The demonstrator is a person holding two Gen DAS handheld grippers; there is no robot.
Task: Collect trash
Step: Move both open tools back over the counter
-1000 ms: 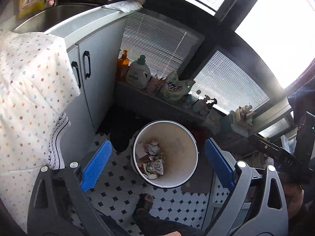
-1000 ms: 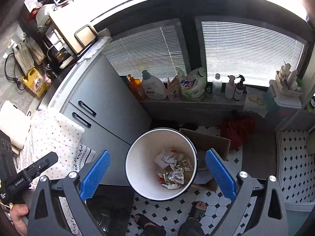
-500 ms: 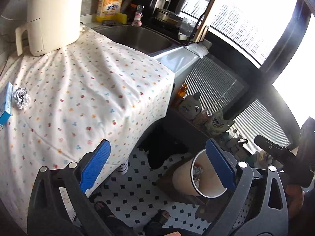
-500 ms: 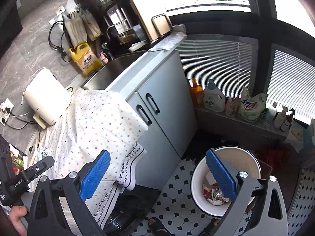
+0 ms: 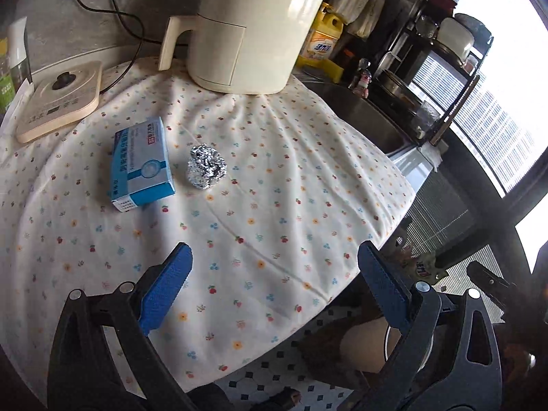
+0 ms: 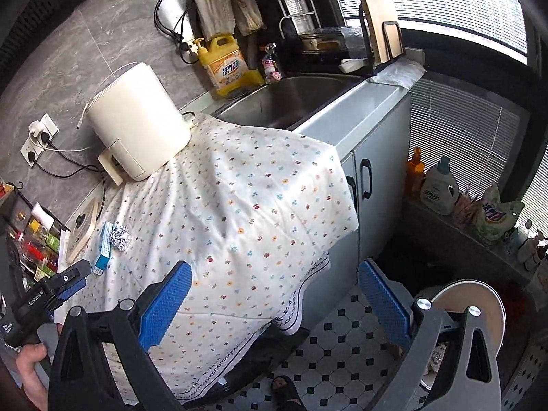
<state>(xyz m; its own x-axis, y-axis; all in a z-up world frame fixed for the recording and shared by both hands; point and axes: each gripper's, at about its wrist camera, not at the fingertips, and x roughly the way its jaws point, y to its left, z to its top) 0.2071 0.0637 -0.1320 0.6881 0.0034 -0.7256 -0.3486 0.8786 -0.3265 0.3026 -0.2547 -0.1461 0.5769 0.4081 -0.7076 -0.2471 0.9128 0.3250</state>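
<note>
A crumpled foil ball (image 5: 206,166) lies on the flowered tablecloth (image 5: 274,185), right of a blue and white box (image 5: 142,164). My left gripper (image 5: 274,287) hovers open over the cloth's near part, well short of both, with nothing between its blue pads. In the right wrist view the foil ball (image 6: 120,237) and the box (image 6: 104,248) sit at the cloth's far left. My right gripper (image 6: 274,301) is open and empty above the cloth's hanging edge. The white trash bin (image 6: 472,311) stands on the floor at the lower right, partly hidden behind the right finger.
A cream appliance (image 5: 253,30) and a flat beige base (image 5: 58,99) stand at the back of the cloth. The sink (image 6: 291,99) and grey cabinet (image 6: 370,178) lie to the right. Detergent bottles (image 6: 438,188) line a low ledge. A sandalled foot (image 6: 286,388) rests on the tiled floor.
Both grippers swung up and left, away from the trash bin toward the covered table. The foil ball and box came into the left wrist view. Both stayed open.
</note>
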